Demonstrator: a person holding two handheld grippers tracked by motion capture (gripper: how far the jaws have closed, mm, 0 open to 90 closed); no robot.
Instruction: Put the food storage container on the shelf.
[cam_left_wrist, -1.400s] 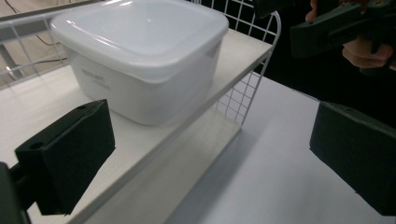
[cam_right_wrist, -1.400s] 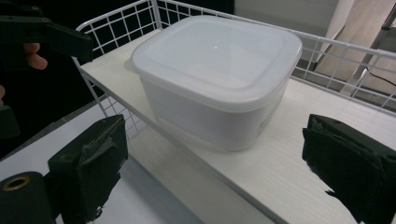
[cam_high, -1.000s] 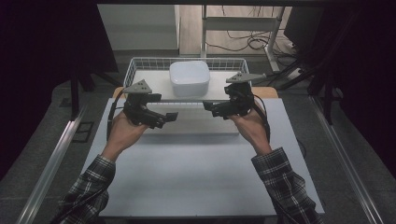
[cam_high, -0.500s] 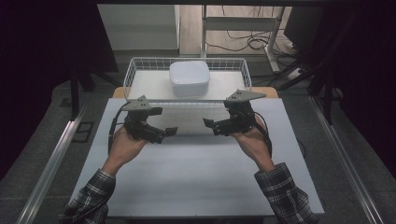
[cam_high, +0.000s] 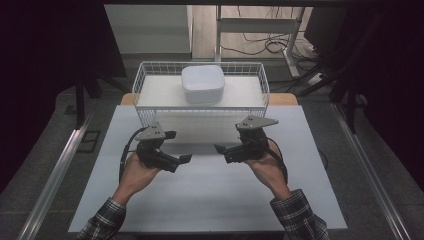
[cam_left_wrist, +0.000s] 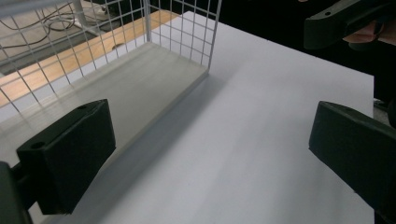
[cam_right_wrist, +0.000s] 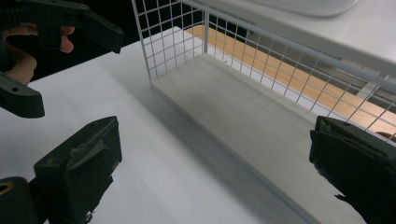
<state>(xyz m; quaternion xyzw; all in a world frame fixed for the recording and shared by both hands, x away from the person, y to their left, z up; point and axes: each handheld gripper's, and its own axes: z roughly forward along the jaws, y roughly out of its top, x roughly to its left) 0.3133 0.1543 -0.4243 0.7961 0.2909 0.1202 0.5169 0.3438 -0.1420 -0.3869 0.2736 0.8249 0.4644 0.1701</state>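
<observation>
- Since the earlier frames, both hands have drawn back toward the near side of the bench (cam_high: 210, 200); the hand-held grippers, which were up by the front wall of the wire basket (cam_high: 200, 107), now sit well short of it over bare white surface.
- High view: the left hand-held gripper (cam_high: 183, 160) is held at centre-left, jaws pointing right and slightly near, standing apart with nothing between them.
- High view: the right hand-held gripper (cam_high: 220, 149) is at centre-right, jaws pointing left toward the other gripper, parted and empty. The two tips face each other across a short gap.
- High view: the wire basket stands at the far side of the bench, and a white rounded-square container (cam_high: 202, 84) rests in it, at the middle of its far part. Plaid sleeves enter from the near edge.
- Left gripper view: the two black jaws stand wide apart with only the white bench top between them. A corner of the wire basket (cam_left_wrist: 177, 28) and its pale floor lie to the upper left; the right hand-held gripper (cam_left_wrist: 345, 18) shows at the top right.
- Right gripper view: the jaws are spread wide and hold nothing. The basket's front wall (cam_right_wrist: 261, 51) runs across, the container's white underside (cam_right_wrist: 303, 5) is at the top edge, and the left hand-held gripper (cam_right_wrist: 60, 23) is at the upper left.
</observation>
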